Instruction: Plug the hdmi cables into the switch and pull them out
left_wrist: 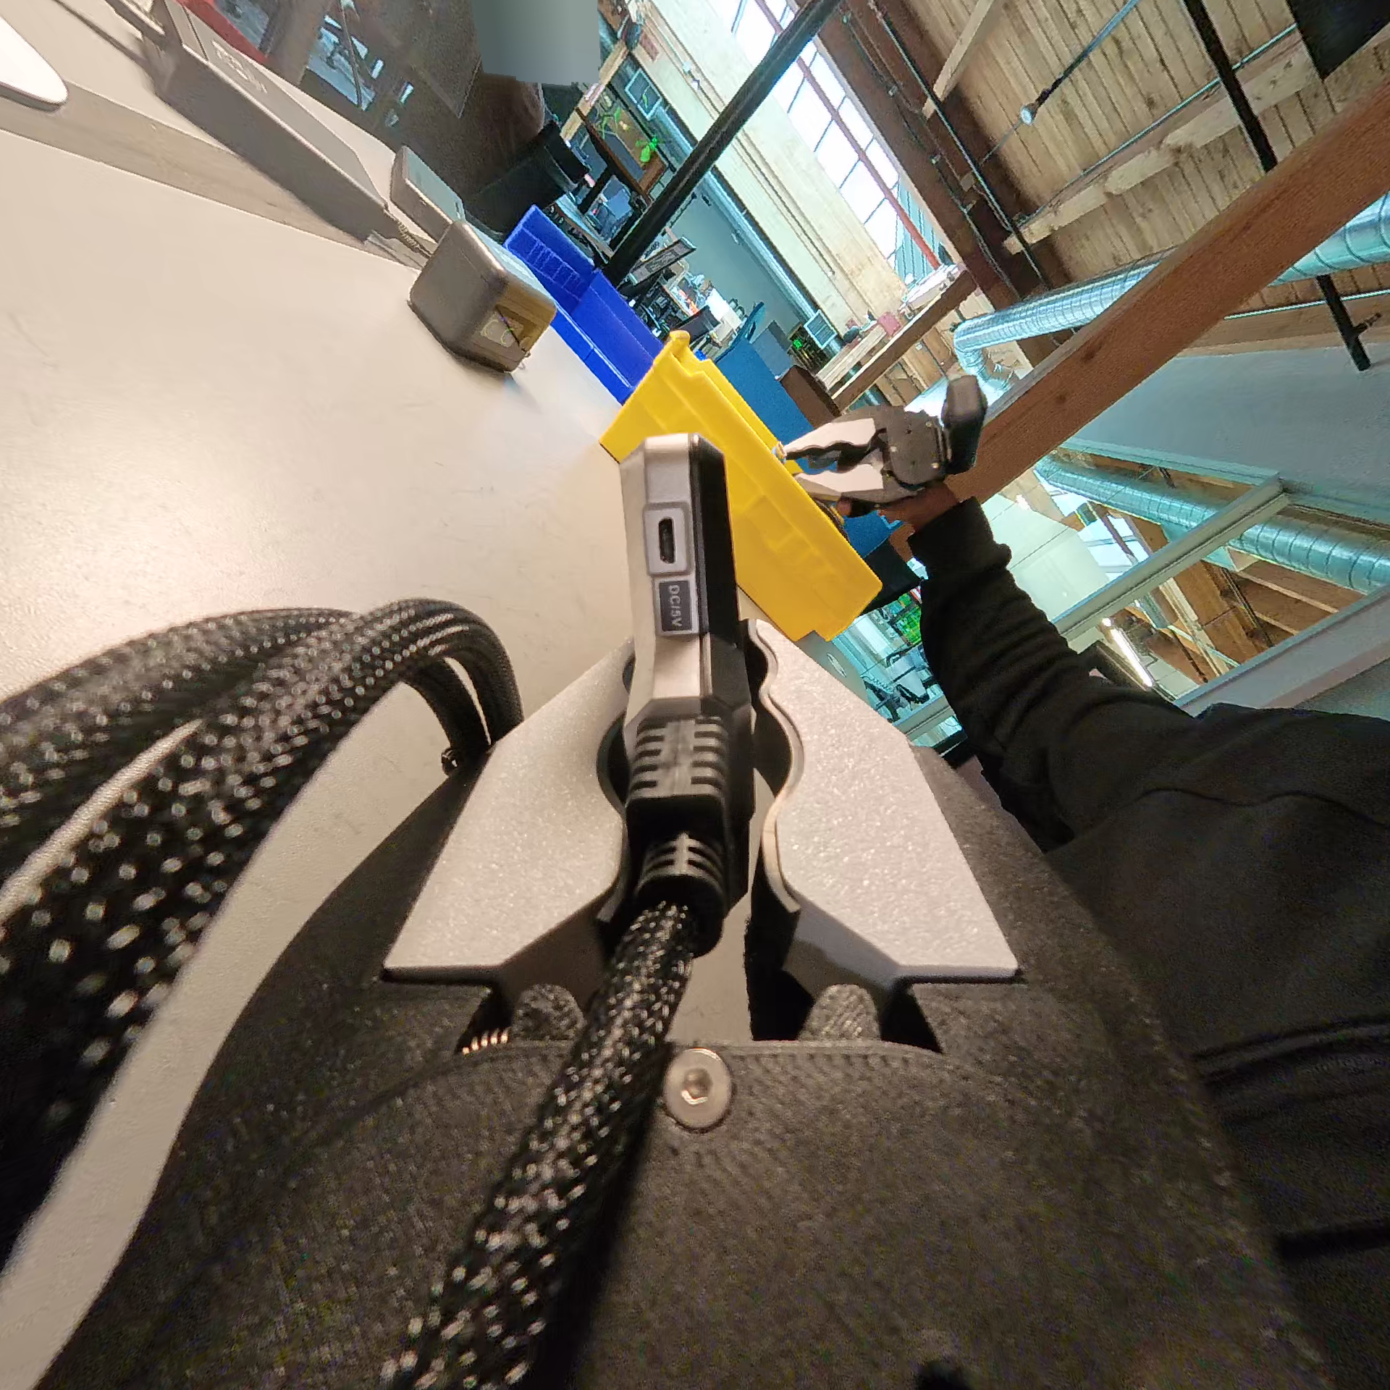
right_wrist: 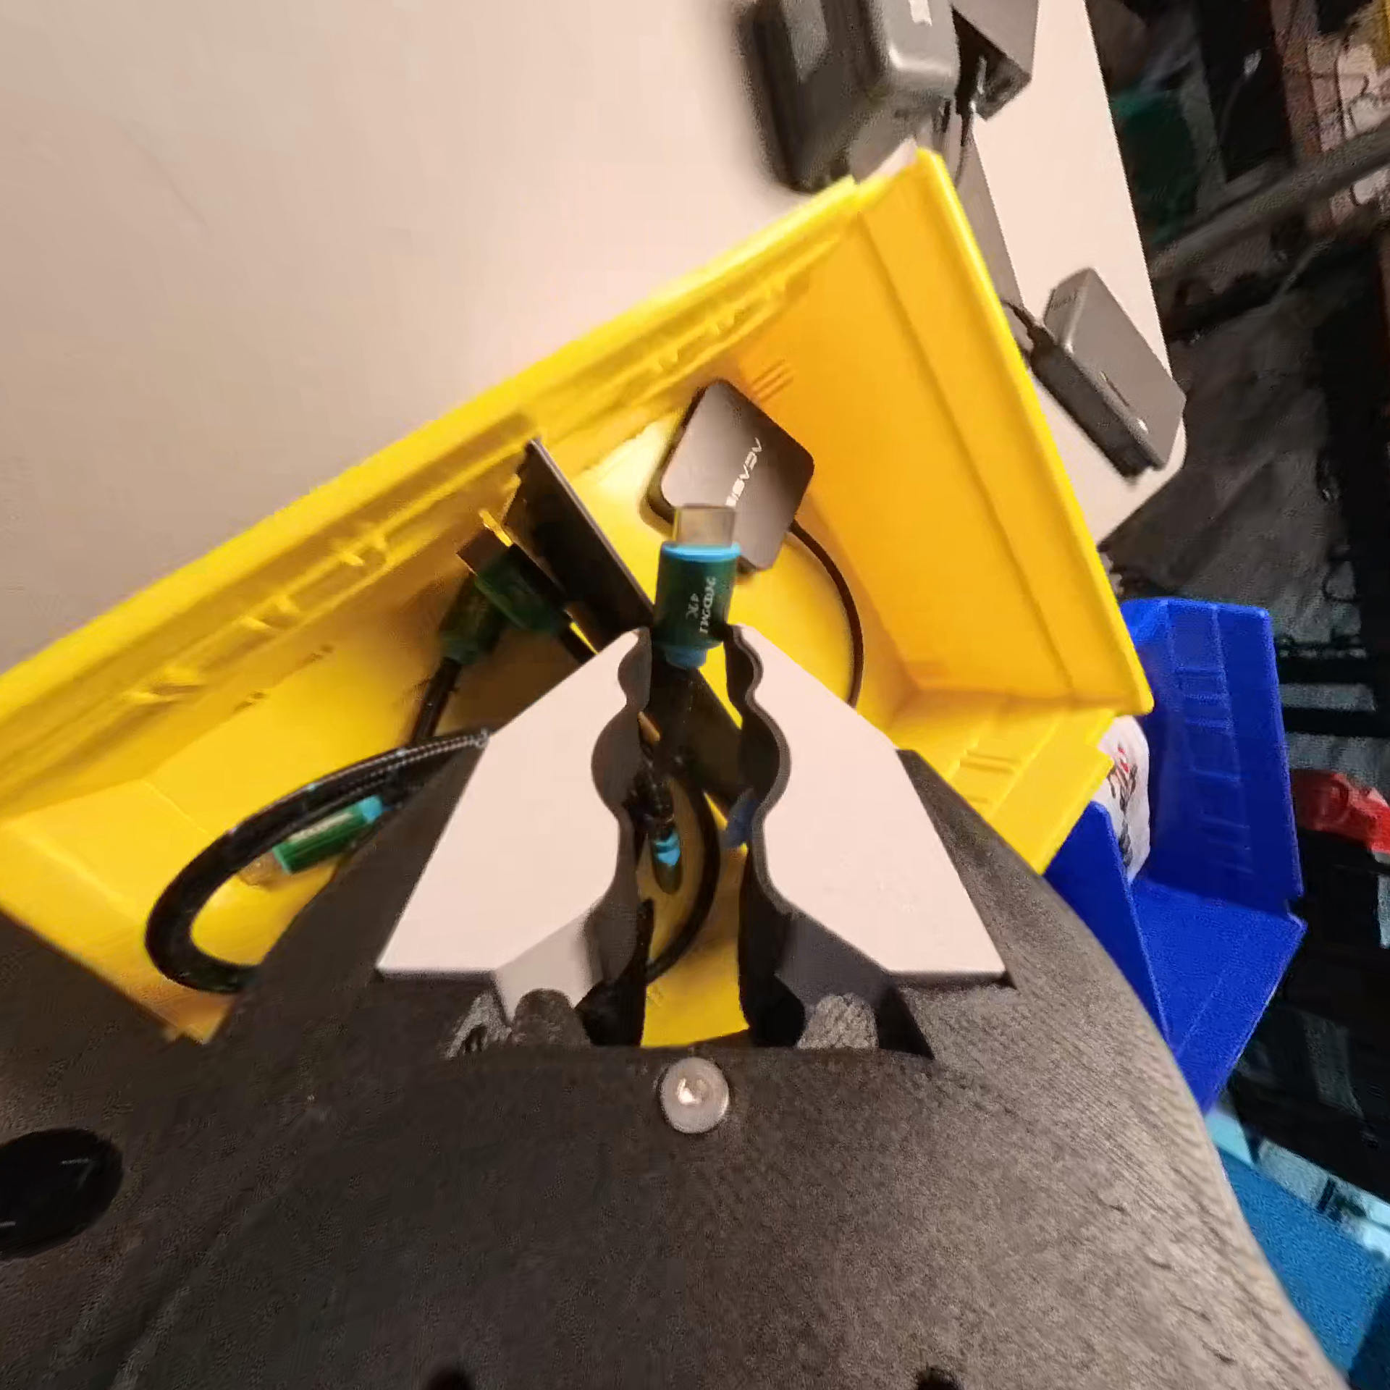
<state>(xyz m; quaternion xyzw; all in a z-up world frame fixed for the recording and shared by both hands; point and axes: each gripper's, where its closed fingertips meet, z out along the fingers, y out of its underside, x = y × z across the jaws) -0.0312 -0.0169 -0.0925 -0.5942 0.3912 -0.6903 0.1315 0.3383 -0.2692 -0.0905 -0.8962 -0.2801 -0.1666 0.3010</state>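
Observation:
In the left wrist view my left gripper [left_wrist: 696, 677] is shut on a silver and black HDMI switch [left_wrist: 673, 541], held upright above the grey table [left_wrist: 226, 451]. A black plug [left_wrist: 681, 782] sits in the switch's near end, and its braided cable [left_wrist: 188, 714] loops off to the left. In the right wrist view my right gripper [right_wrist: 690, 639] is shut on a blue-shelled cable plug [right_wrist: 688, 587], held over the yellow bin [right_wrist: 940, 451] with its metal tip pointing away. The right gripper also shows in the left wrist view [left_wrist: 790, 455], over that bin [left_wrist: 752, 511].
The yellow bin holds a grey box [right_wrist: 733, 466], a flat black device [right_wrist: 579, 556] and green-shelled cable plugs [right_wrist: 481, 602]. Blue bins [right_wrist: 1203, 827] stand beside it. A grey cube [left_wrist: 481, 301] and dark power bricks [right_wrist: 1106, 376] lie on the table. A person's dark sleeve [left_wrist: 1053, 714] is at the right. About 45 centimeters separates my left fingertips from my right. My right tips are roughly 30 centimeters from the grey cube [left_wrist: 481, 301].

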